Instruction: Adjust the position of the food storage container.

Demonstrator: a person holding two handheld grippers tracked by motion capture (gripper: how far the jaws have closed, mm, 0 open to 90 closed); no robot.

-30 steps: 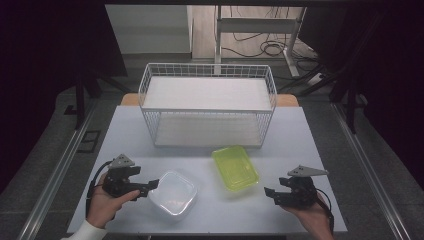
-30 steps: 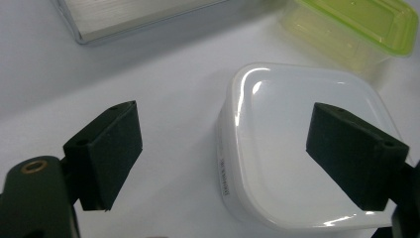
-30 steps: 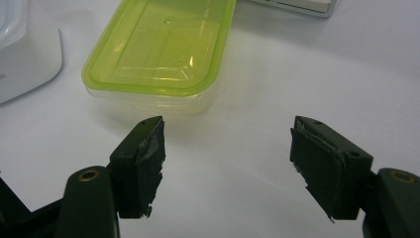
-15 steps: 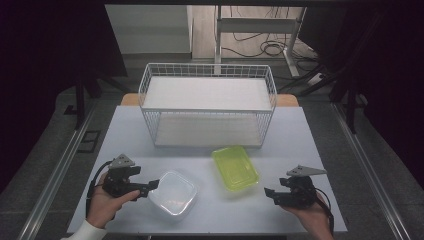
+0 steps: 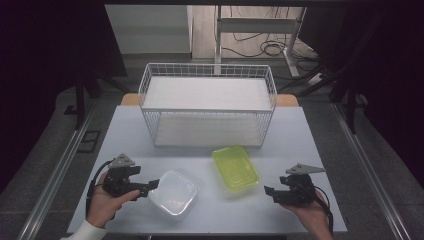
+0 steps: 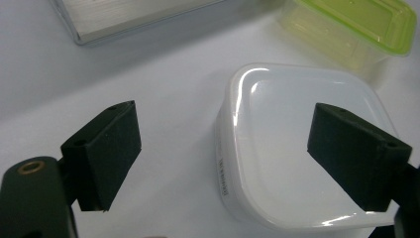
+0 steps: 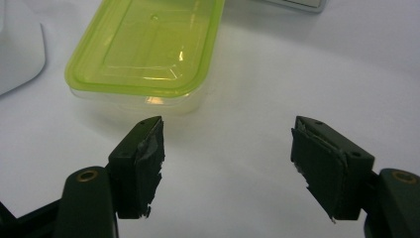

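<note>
A white square lidded container (image 5: 172,192) (image 6: 302,148) lies on the table at the near left. My left gripper (image 5: 151,186) (image 6: 235,161) is open at its left edge, one jaw over the lid and the other over bare table beside it. A lime-green rectangular lidded container (image 5: 235,167) (image 7: 148,47) lies to the right of centre. My right gripper (image 5: 269,191) (image 7: 228,166) is open over bare table, a short way off the green container's near corner, with nothing between its jaws.
A white wire basket (image 5: 207,107) with a white shelf on top stands at the back middle of the pale table (image 5: 310,150). Dark floor, metal rails and cables surround the table. Each gripper is held by a hand at the near edge.
My left gripper has crept slightly right, toward the white container. The right gripper and both containers stay where they were.
</note>
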